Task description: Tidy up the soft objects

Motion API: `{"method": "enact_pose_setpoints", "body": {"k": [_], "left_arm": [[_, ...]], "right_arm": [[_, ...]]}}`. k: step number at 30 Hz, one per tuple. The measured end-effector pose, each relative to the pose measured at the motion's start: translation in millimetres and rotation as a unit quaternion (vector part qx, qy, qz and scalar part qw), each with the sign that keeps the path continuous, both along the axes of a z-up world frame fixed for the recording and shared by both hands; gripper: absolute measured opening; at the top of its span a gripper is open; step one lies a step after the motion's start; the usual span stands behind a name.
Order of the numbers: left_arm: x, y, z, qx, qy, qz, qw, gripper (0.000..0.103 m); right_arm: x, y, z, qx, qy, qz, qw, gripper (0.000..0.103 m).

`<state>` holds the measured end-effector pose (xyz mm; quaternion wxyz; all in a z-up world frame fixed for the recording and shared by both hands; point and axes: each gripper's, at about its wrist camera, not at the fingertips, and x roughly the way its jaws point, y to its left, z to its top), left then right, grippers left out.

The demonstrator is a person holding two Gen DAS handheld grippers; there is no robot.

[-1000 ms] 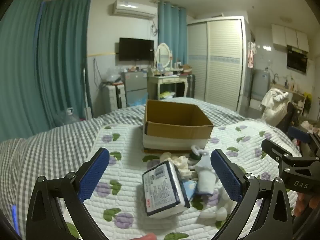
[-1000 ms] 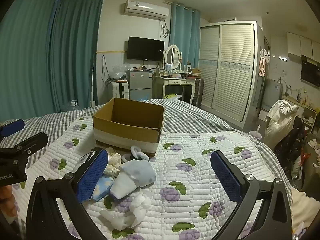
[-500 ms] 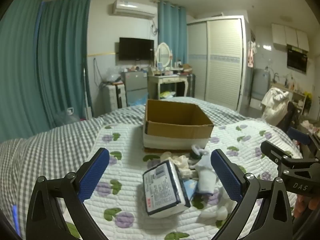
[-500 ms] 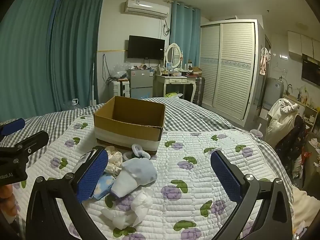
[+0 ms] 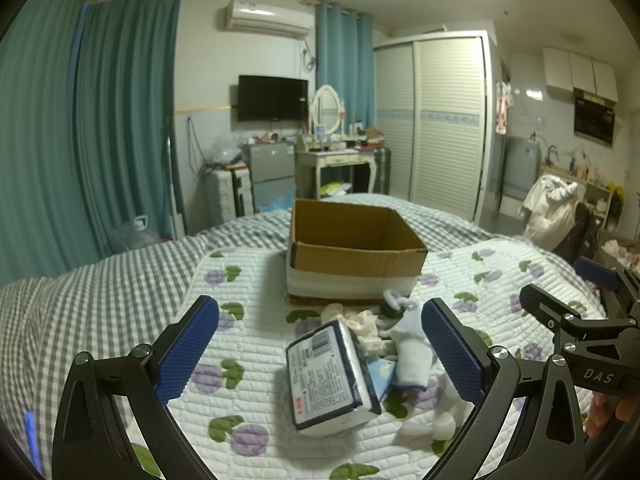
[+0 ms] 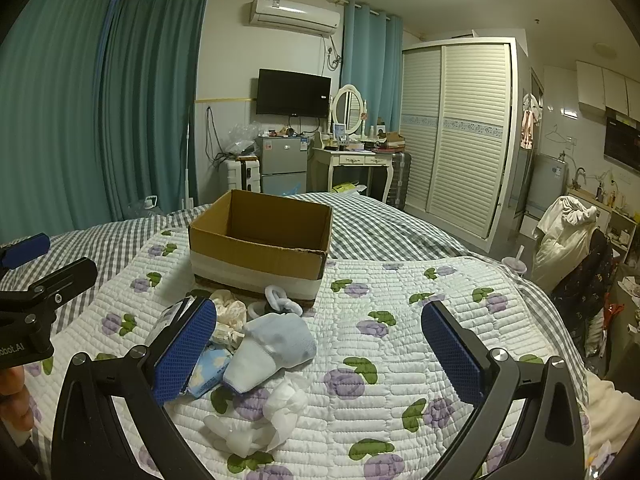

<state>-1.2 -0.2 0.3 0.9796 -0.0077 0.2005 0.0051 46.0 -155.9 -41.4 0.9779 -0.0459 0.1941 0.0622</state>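
An open cardboard box (image 5: 352, 248) stands on the quilted bed; it also shows in the right wrist view (image 6: 260, 240). In front of it lies a pile of soft things: a wrapped tissue pack (image 5: 332, 376), a pale blue sock (image 6: 276, 344), a cream cloth (image 6: 228, 312), a white crumpled cloth (image 6: 276, 412) and a small blue packet (image 6: 208, 368). My left gripper (image 5: 320, 354) is open and empty, hovering over the tissue pack. My right gripper (image 6: 320, 354) is open and empty, above the quilt just right of the pile.
The flowered quilt (image 6: 400, 320) lies over a grey checked bedspread (image 5: 80, 288). Teal curtains (image 5: 60, 140) hang at the left. A dressing table (image 6: 352, 160), small fridge (image 6: 280, 164) and white wardrobe (image 6: 460, 132) stand beyond the bed. A chair with clothes (image 6: 568, 240) stands at the right.
The right gripper has drifted slightly forward and right, so the box and pile sit a little nearer. The left gripper has barely moved. Both stay open.
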Motion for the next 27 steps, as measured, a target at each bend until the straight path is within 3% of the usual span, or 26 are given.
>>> {"method": "enact_pose_setpoints", "body": {"k": [27], "left_arm": [[0.1,0.3,-0.6,0.003,0.001,-0.001,1.0,0.103]], "right_arm": [[0.2,0.4,-2.5,-0.001,0.003,0.001,1.0,0.103]]}}
